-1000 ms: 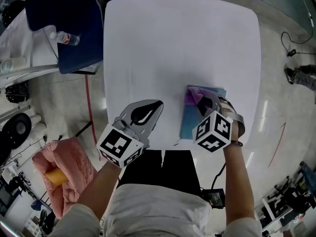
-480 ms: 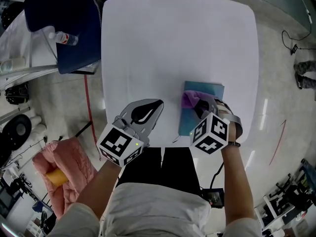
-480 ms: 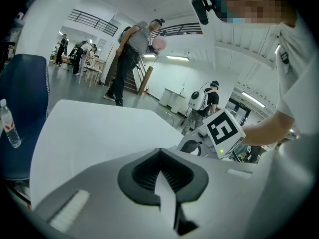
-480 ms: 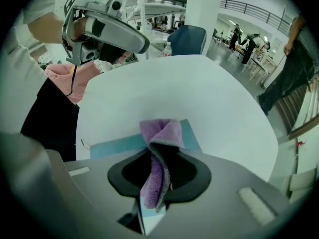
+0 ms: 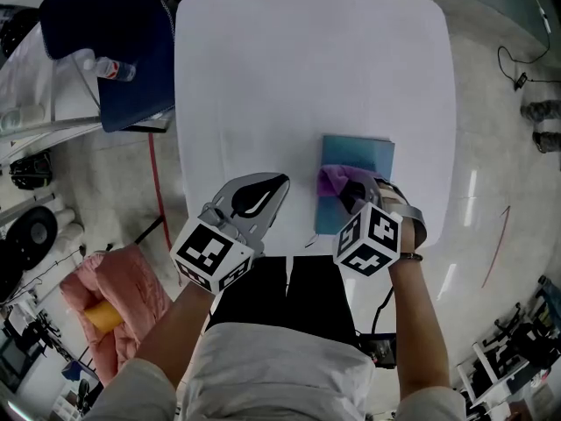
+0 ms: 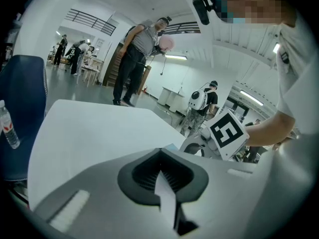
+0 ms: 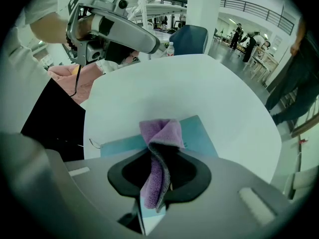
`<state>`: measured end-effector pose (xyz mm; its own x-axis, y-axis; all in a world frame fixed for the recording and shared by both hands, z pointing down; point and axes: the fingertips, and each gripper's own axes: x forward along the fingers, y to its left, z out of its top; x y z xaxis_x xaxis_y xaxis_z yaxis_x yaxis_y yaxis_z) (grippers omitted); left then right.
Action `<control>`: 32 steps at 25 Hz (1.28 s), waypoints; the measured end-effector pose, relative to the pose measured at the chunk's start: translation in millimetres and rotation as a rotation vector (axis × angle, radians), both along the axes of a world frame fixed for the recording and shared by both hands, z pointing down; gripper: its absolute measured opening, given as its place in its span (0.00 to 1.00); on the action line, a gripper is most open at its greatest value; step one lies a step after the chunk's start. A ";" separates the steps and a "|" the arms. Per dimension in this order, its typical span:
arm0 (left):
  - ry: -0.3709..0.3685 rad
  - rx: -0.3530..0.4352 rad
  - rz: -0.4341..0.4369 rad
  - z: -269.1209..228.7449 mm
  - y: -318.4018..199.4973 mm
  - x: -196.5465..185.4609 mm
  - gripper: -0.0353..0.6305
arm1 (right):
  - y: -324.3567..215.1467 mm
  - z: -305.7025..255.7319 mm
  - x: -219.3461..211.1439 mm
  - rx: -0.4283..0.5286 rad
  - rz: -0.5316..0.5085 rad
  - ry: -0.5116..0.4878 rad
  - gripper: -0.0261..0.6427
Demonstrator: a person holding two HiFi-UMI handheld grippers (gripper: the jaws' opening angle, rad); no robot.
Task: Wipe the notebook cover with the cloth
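1. Lying flat on the table (image 5: 298,77), the notebook (image 5: 368,158) was seen right of centre, near the person's edge, with its teal cover up.
2. The purple cloth (image 7: 158,133) was pinched between the jaws of the right gripper (image 5: 349,193), which were closed on it. Its bunched free end was rested on the left half of the cover.
3. The left gripper (image 5: 256,196) was held over the table's near edge, left of the notebook and apart from it. Its jaws were closed together, with nothing between them.
4. A blue chair (image 5: 114,33) was seen beside the table's far-left corner, with a bottle (image 5: 112,68) at it.
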<state>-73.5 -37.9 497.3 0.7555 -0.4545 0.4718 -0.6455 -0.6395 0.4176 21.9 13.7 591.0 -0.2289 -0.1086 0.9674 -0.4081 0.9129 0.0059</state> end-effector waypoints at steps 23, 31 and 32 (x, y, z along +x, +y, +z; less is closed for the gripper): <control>0.006 -0.007 0.077 2.4 17.4 26.0 0.05 | 61.3 0.3 -6.9 -0.098 -0.029 -0.019 0.19; 0.007 -0.005 0.098 0.7 18.8 33.5 0.05 | 85.2 -0.5 -10.7 -0.168 -0.037 -0.023 0.19; 0.007 -0.006 0.100 0.4 19.5 34.6 0.05 | 88.2 -0.8 -10.7 -0.178 -0.039 -0.024 0.19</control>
